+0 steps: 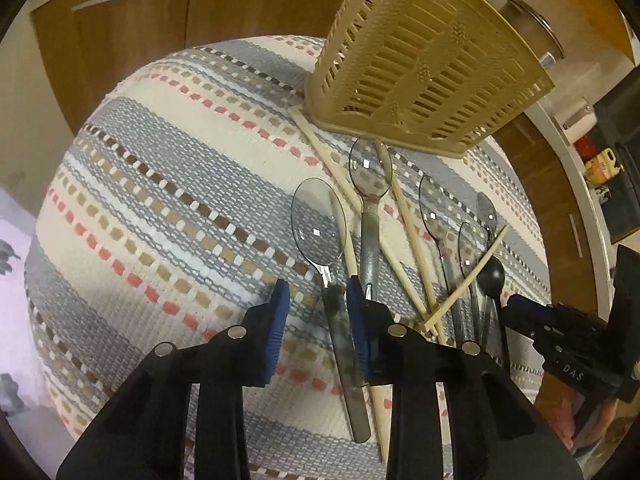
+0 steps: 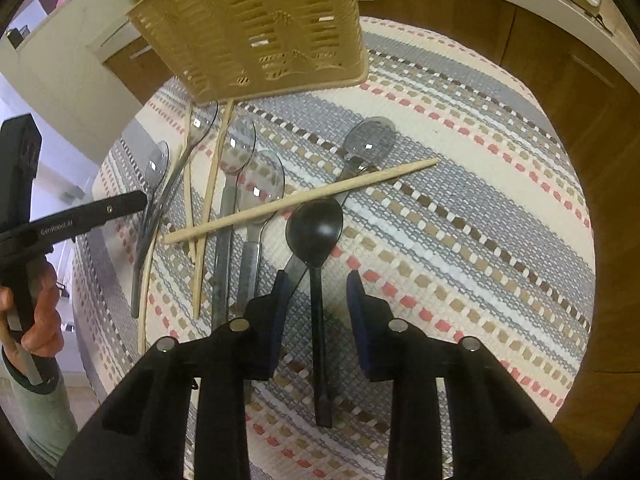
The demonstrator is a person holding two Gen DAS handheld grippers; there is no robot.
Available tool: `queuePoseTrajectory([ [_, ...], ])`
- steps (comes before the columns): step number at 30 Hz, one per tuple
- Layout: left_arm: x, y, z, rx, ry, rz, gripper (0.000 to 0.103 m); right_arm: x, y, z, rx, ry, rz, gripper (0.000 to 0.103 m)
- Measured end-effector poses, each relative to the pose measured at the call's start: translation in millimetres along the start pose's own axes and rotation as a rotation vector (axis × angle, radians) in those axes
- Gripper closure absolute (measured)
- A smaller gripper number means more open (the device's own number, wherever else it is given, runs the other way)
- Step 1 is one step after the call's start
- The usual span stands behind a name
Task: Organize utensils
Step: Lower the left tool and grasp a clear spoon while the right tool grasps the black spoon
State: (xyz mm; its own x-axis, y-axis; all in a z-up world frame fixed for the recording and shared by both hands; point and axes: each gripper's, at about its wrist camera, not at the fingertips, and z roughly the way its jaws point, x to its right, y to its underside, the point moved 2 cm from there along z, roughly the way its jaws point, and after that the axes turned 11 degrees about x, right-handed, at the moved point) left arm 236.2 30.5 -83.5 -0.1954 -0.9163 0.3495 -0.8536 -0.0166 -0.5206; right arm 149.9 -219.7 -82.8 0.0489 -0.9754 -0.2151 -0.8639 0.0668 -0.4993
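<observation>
Several clear plastic spoons, wooden chopsticks and one black spoon lie on a striped woven mat [image 1: 160, 184] in front of a beige slotted utensil basket [image 1: 420, 56]. My left gripper [image 1: 318, 300] is open, its jaws either side of the handle of a clear spoon [image 1: 320, 224]. My right gripper [image 2: 316, 292] is open, its jaws either side of the handle of the black spoon [image 2: 314, 228]. A chopstick [image 2: 300, 200] lies across the spoons, over the black spoon's tip. The basket [image 2: 256, 28] and mat [image 2: 460, 208] also show in the right wrist view.
Wooden cabinet doors [image 1: 132, 28] stand behind the round table. The right gripper [image 1: 560, 332] shows at the right of the left wrist view. The left gripper and the hand holding it [image 2: 36, 240] show at the left of the right wrist view. A jar [image 1: 536, 28] stands beyond the basket.
</observation>
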Motion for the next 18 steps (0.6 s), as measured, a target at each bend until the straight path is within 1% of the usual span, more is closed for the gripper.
queuePoseTrajectory([
  [2,2.4,1.1,0.0,-0.001,-0.007,0.007,0.076,-1.4,-0.7,3.7,-0.014,0.005,-0.003,0.077],
  [5,5.4,-0.3,2.9,-0.004,-0.012,0.010,0.076,-1.7,-1.1,10.2,-0.029,0.016,-0.015,0.081],
  [8,8.6,-2.7,5.7,-0.010,-0.022,0.012,0.076,-7.8,-5.1,14.0,-0.032,0.032,-0.056,0.086],
  [9,9.0,-3.0,5.4,-0.011,-0.030,0.019,0.076,-9.6,-5.7,15.5,-0.035,0.036,-0.067,0.092],
  [10,11.8,-2.6,6.5,-0.010,-0.038,0.025,0.076,-11.0,-6.0,16.6,-0.037,0.042,-0.079,0.095],
  [13,18.0,-1.5,8.1,-0.001,-0.072,0.045,0.076,-14.5,-6.5,18.8,-0.033,0.055,-0.105,0.098],
  [16,29.7,-0.8,13.0,0.004,-0.113,0.085,0.071,-14.0,-5.9,19.0,-0.029,0.047,-0.105,0.098],
  [18,35.3,-1.2,16.7,0.011,-0.139,0.103,0.073,-11.9,-5.1,18.1,-0.028,0.037,-0.099,0.098],
])
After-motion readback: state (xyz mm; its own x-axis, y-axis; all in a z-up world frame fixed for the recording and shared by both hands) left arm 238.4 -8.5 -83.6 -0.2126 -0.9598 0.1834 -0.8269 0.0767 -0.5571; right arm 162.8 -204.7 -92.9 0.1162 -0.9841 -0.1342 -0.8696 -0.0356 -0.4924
